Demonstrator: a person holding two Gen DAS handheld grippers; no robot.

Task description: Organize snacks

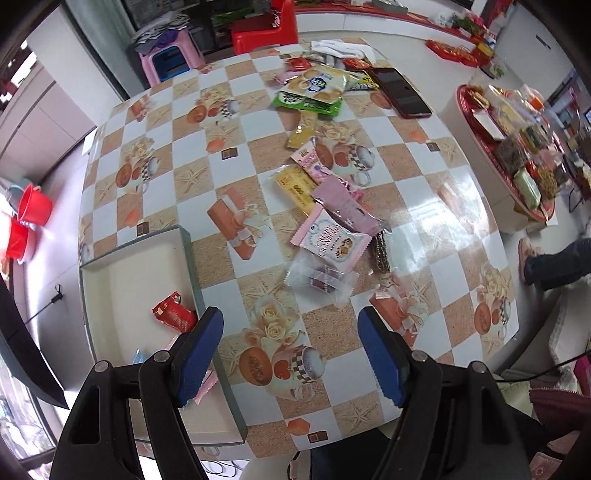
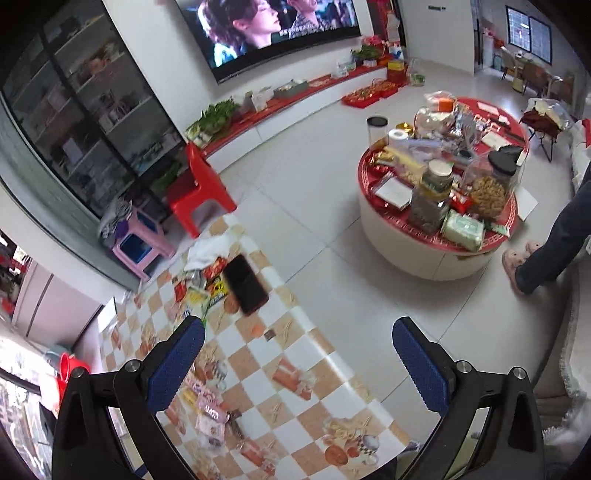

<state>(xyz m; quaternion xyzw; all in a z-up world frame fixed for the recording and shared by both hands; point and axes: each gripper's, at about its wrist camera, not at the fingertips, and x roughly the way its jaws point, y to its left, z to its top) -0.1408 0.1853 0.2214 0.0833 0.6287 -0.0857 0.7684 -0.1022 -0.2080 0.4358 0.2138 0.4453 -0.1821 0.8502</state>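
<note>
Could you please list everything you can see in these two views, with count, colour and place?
table: one, checked tan and white, centre
box: one, white inside, table's left edge
red wrapper: one, in the box
snack packets: many, pink, yellow, green, clear, strewn along the table's middle
phone: one, dark, far end of table
round table: one, white with red top, loaded with jars and packets
red chair: one, by the cabinet
pink stool: one, beside the chair
television: one, on the wall
left tool: open, empty
right tool: open, empty

Snack packets [image 1: 328,206] lie strewn across the table; one red packet [image 1: 174,312] in the box [image 1: 140,258].
</note>
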